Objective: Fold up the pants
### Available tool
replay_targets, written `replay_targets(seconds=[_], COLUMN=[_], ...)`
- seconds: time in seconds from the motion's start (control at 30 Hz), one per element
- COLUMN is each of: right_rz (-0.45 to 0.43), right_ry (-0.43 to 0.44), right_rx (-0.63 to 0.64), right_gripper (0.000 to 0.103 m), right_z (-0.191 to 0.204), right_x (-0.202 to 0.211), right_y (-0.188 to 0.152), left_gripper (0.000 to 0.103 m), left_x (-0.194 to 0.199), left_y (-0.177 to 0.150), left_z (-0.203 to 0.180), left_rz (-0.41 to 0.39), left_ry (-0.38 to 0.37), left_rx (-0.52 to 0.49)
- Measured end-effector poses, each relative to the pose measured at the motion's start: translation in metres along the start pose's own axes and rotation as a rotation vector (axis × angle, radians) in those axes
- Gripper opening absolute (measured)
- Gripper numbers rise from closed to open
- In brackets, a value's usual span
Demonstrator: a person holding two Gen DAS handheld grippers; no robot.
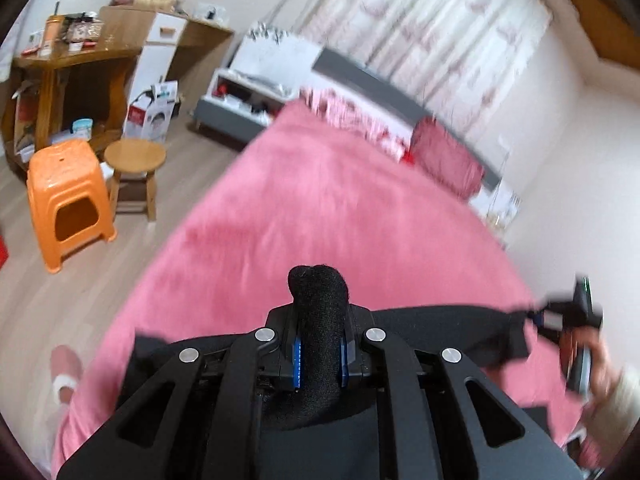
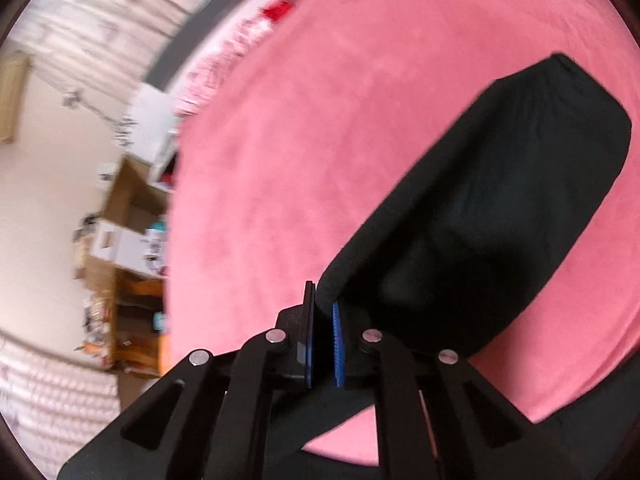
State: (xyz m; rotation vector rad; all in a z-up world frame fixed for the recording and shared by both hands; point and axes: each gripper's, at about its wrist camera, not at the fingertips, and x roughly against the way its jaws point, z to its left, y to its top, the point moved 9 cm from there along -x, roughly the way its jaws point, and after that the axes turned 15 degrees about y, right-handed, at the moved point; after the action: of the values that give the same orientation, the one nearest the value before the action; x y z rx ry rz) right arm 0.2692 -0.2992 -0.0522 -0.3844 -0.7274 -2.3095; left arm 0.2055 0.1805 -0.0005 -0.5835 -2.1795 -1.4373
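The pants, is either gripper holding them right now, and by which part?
Both. The left gripper pinches a bunched fold of the black pants; the right gripper grips their edge.

Count, both views together:
- Pants (image 2: 480, 216): one, black.
- Grippers: two, left gripper (image 1: 319, 344) and right gripper (image 2: 322, 344).
- Bed (image 1: 320, 200): one, pink cover.
- Pillow (image 1: 444, 156): one, dark pink.
- Stools: two, one orange plastic stool (image 1: 68, 196) and one round wooden stool (image 1: 135, 160).
- Wooden table (image 1: 76, 60): one.
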Motion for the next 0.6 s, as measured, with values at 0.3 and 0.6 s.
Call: replay_targets(seconds=[0.3,0.6], right_rz=[0.0,0.111], right_ry=[0.076,-0.01], right_rx=[0.168,-0.114], right_gripper=[0.007,0.007], right_z=[-0.02,-0.136], right_x=[0.106,0.092], right_y=[-0.138,-0.262], left_gripper=[0.012,0.034], left_x=[0.045,0.051], left_y=[-0.051,-0.147], left_z=[0.032,0.09], left_rz=[0.018,0.218], left_ry=[-0.041,0.033], left_rx=[-0.016,0.183])
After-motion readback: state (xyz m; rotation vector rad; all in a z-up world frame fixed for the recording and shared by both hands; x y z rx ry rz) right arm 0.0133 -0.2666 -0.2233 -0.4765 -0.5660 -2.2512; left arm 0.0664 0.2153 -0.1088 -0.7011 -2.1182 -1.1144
